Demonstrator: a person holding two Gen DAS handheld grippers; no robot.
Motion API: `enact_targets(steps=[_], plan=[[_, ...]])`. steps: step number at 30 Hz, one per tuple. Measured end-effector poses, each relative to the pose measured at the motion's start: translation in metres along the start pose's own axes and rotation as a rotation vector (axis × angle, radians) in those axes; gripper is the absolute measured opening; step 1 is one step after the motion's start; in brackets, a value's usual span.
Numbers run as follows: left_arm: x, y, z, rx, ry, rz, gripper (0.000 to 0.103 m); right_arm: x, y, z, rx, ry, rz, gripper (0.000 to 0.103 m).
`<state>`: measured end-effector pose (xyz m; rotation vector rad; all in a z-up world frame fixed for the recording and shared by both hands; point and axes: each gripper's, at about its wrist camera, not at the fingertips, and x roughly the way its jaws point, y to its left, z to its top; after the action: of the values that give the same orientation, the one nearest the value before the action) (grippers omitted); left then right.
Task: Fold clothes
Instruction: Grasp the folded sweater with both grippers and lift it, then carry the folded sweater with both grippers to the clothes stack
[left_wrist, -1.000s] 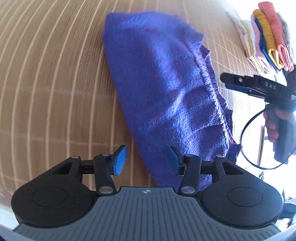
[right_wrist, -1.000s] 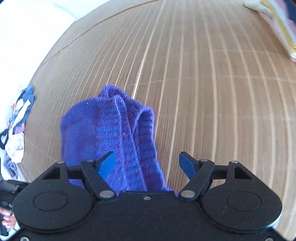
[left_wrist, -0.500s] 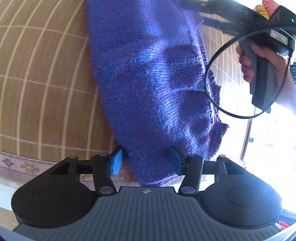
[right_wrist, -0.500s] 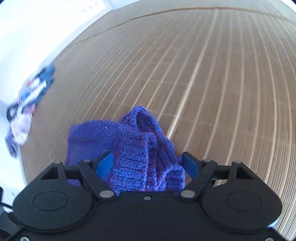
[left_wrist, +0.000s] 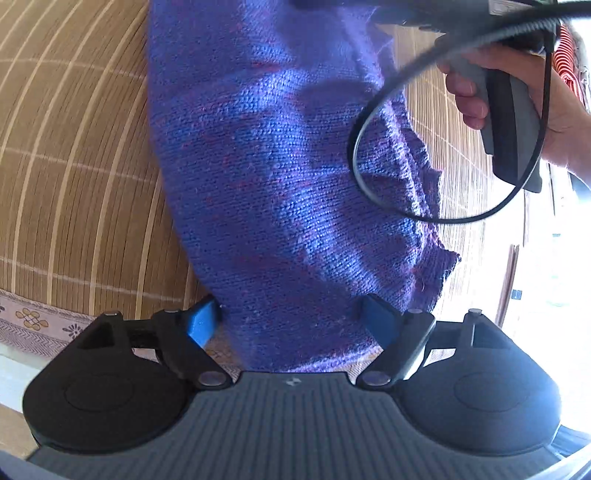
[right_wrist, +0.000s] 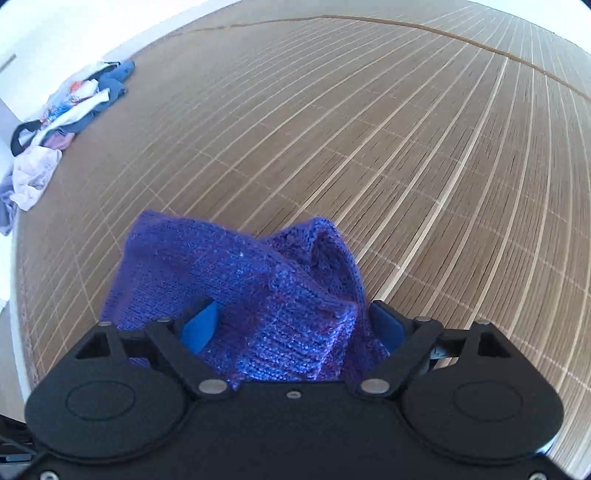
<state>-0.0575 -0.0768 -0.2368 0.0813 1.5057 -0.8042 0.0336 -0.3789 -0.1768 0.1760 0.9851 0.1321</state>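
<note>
The knit garment was blue-purple flecked with red, the bamboo mat tan with pale stripes, its border beige with a gold motif, and the gripper pads bright blue.

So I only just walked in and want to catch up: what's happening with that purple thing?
A person is folding laundry with a handheld gripper in each hand. The purple-blue knit garment stretches between them above the bamboo mat: one end sits between the left gripper fingers, the bunched other end between the right gripper fingers. Both look only partly closed, so the grip is unclear. A pile of unfolded clothes lies at the mat's far edge.
</note>
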Motion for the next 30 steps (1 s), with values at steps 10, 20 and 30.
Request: enact_targets(steps=[10, 20, 30], plan=[[-0.006, -0.011, 0.006, 0.199, 0.022, 0.033, 0.023, -0.008, -0.002, -0.007, 0.156, -0.001, 0.010, 0.027], [-0.022, 0.009, 0.039, 0.440, 0.068, 0.092, 0.026, -0.077, -0.031, -0.089, 0.505, -0.074, -0.137, 0.025], [-0.020, 0.028, 0.027, 0.420, 0.059, 0.072, 0.062, -0.085, -0.041, -0.103, 0.566, -0.194, -0.147, 0.074]])
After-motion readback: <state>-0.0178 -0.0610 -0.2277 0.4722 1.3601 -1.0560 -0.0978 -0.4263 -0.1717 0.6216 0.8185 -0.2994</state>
